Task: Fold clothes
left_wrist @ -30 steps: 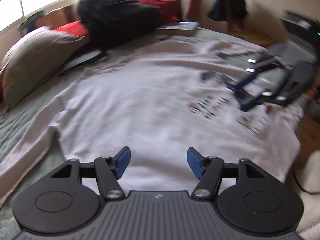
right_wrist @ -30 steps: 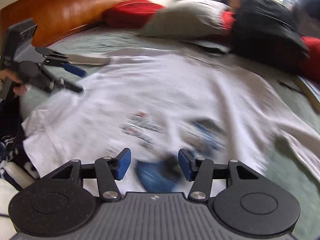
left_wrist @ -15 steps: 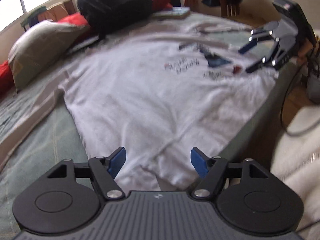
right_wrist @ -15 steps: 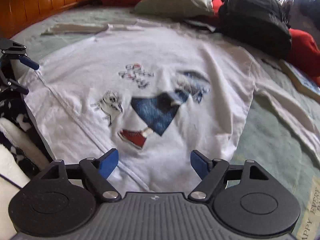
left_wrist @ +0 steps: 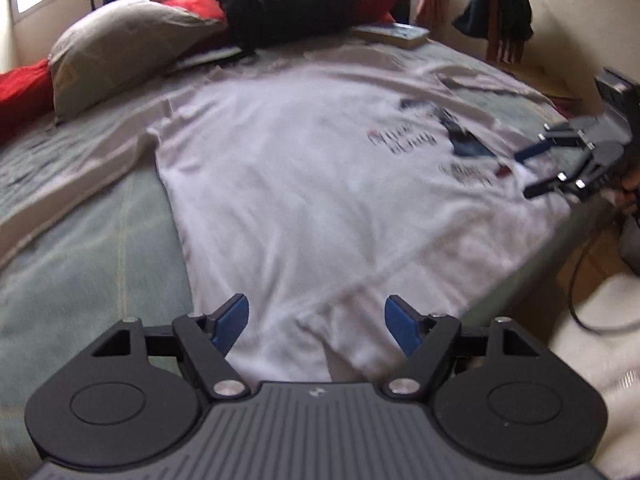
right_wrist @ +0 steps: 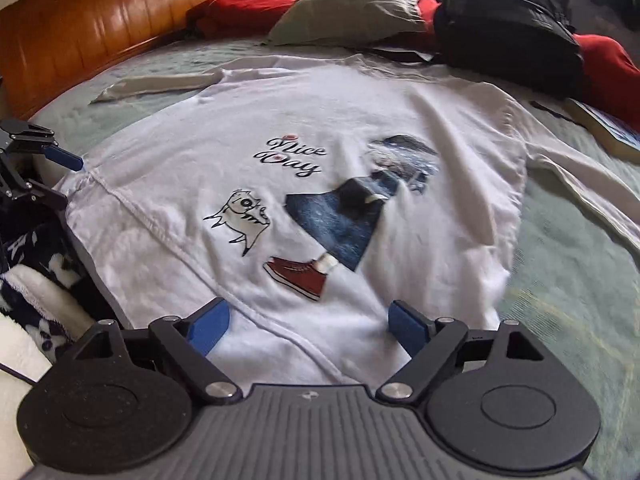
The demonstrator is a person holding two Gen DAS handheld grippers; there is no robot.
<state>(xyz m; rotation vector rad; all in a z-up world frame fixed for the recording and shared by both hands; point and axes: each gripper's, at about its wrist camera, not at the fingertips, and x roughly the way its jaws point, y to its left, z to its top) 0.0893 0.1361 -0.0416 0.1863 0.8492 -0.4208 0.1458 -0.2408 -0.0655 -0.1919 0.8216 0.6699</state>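
Observation:
A white long-sleeved shirt (right_wrist: 344,120) with a "Nice Day" print lies spread face up on the green bed cover (right_wrist: 568,264). My left gripper (left_wrist: 318,320) hovers over the shirt's hem corner (left_wrist: 336,332) near the bed's edge. Its jaws are opening; cloth lies under the gap and neither pad presses on it. My right gripper (right_wrist: 308,326) hangs over the hem at the other lower corner, its jaws opening wide above the cloth. Each gripper shows in the other's view: the right gripper (left_wrist: 560,164) by the print, the left gripper (right_wrist: 44,172) at the far hem corner.
At the head of the bed lie a grey pillow (left_wrist: 120,48), red cushions (right_wrist: 248,8), a black backpack (right_wrist: 508,20) and a book (left_wrist: 396,34). A wooden headboard (right_wrist: 100,28) lines one side. A fleece blanket (right_wrist: 36,280) and a cable (left_wrist: 588,288) sit beside the bed's edge.
Both grippers have drawn back from the middle of the shirt to its hem at the bed's edge, and the jaws of both stand wider apart. The shirt itself lies as before.

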